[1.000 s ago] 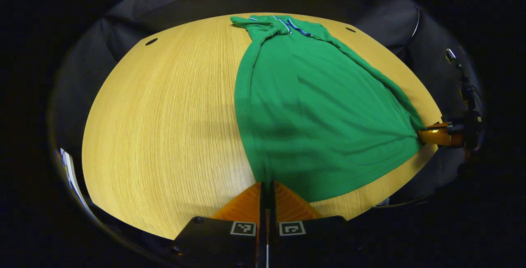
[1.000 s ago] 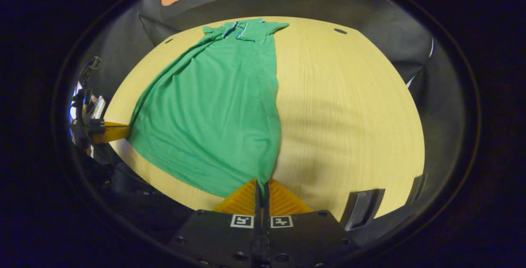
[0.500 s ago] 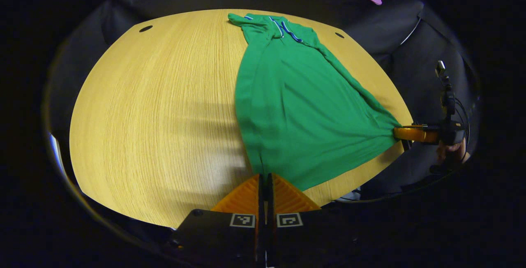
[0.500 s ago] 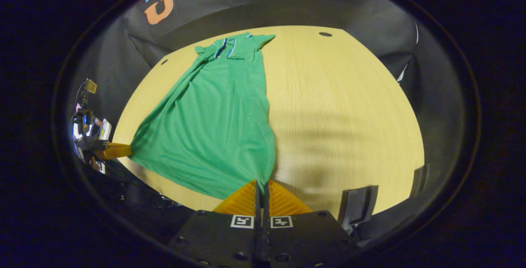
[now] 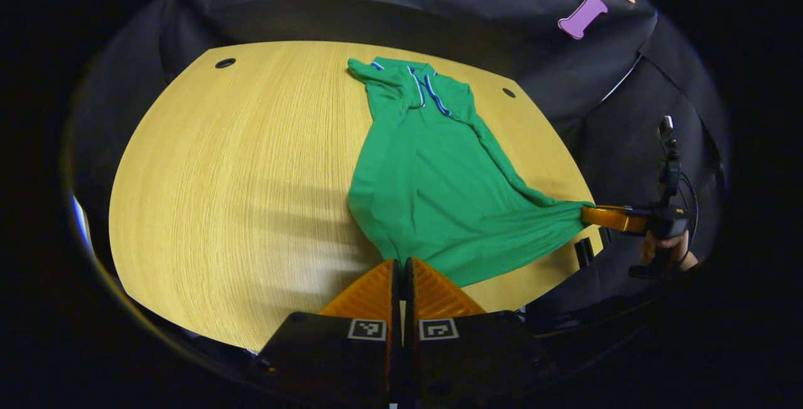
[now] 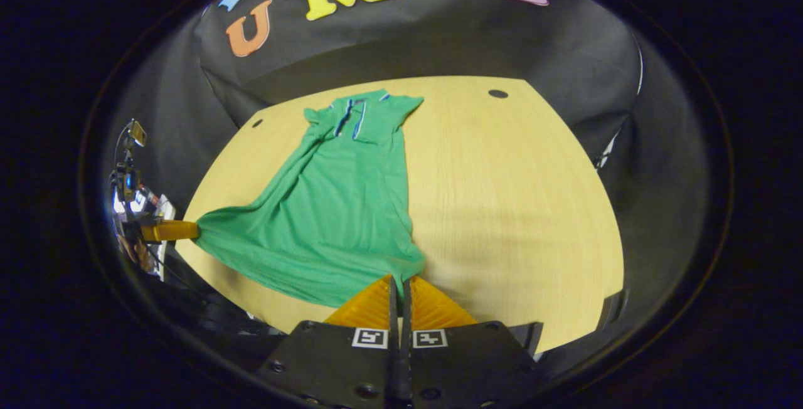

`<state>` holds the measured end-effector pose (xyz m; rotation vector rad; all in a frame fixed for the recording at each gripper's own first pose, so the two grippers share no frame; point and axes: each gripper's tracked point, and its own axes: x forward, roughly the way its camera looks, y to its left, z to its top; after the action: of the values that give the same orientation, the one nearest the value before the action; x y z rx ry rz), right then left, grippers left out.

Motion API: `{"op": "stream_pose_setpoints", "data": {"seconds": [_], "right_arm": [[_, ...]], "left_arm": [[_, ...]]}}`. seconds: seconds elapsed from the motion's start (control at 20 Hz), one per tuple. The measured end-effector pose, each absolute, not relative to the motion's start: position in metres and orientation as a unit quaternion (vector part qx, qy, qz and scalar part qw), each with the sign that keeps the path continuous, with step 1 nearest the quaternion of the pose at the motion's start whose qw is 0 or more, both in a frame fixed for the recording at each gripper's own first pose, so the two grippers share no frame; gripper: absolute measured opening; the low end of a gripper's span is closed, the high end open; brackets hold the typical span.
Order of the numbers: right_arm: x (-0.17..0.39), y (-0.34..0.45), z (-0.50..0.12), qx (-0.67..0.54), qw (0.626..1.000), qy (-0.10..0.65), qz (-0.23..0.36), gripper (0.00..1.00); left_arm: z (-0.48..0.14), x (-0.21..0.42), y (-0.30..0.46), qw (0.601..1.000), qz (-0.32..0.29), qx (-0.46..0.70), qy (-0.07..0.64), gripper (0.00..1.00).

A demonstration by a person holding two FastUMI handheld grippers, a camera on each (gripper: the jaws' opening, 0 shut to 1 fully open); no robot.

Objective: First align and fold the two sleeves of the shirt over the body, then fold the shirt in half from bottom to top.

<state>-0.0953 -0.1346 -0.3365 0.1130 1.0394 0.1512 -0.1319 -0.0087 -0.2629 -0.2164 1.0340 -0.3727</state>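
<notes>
A green shirt (image 5: 433,177) with a blue-and-white trimmed collar lies on the wooden table (image 5: 238,170), its sleeves folded in and its collar end far from me. My left gripper (image 5: 401,263) is shut on one bottom corner of the hem. My right gripper (image 6: 399,279) is shut on the other bottom corner. The hem hangs stretched between both, raised off the table. In the left gripper view the right gripper (image 5: 590,213) shows far right with a hand (image 5: 665,247) behind it. In the right gripper view the left gripper (image 6: 188,229) shows far left. The shirt (image 6: 339,208) narrows toward its collar.
Small round holes (image 5: 224,63) sit in the table's far corners. The near table edge (image 6: 564,340) runs just ahead of my grippers. Black cloth walls surround the table. Bare wood (image 6: 508,196) spreads to the right of the shirt in the right gripper view.
Both grippers have risen and drawn back, lifting the hem off the table. The shirt looks shorter and more bunched at the bottom, and more of the wall shows.
</notes>
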Motion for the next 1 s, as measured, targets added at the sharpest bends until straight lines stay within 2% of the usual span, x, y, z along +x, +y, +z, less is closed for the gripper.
{"op": "stream_pose_setpoints", "data": {"seconds": [0.55,1.0], "right_arm": [[-0.002,-0.121,-0.26,0.033,0.909,0.411,0.061,0.0],[0.086,-0.102,-0.207,0.029,0.929,0.365,0.054,0.0]], "left_arm": [[-0.194,-0.038,0.002,0.889,-0.175,-0.109,0.409,0.06],[-0.148,0.055,0.011,0.918,-0.175,-0.108,0.339,0.06]]}}
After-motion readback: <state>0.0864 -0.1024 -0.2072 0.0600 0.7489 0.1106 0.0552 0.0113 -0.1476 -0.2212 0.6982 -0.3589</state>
